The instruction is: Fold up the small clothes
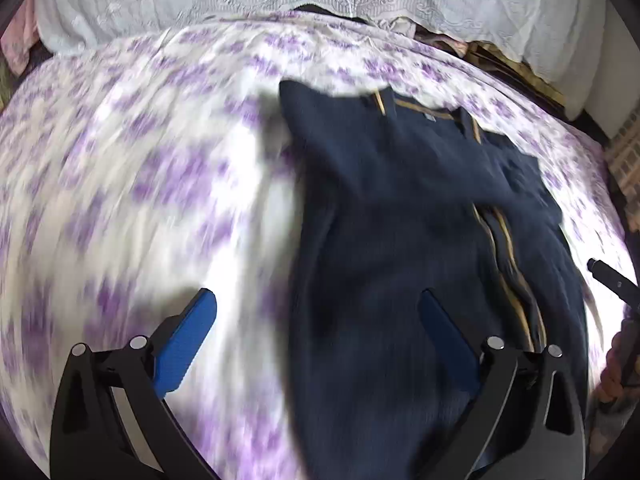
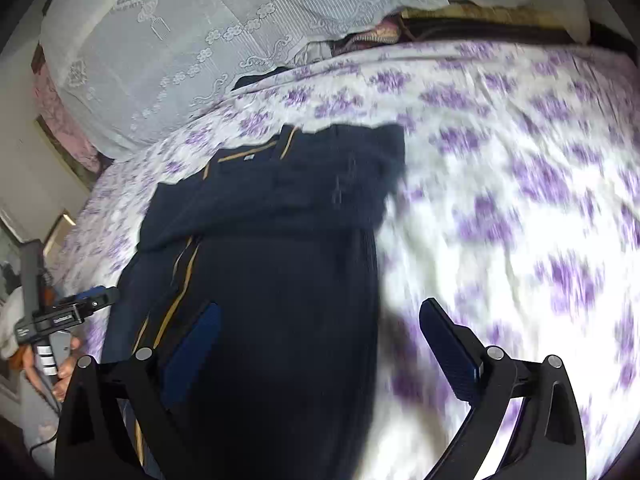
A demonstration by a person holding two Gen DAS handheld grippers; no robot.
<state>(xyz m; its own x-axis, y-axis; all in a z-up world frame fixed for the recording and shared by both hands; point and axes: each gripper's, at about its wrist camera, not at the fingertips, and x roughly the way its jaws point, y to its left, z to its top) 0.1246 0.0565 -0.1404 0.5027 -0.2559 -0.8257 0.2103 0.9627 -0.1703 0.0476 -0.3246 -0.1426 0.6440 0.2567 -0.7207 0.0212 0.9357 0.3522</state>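
The bed (image 1: 120,184) gives a big flat place for folding. The dark blue jacket (image 1: 400,220) lies spread on it. The left gripper (image 1: 316,312) and right gripper (image 2: 316,320) are wide open, holding nothing.

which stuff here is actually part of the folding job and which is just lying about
Part of the job:
- navy garment with tan trim, spread flat
- left tongs, open
- right tongs, open

Just lying about:
- floral bedsheet beneath
- white lace cover behind
- clothes pile under the lace
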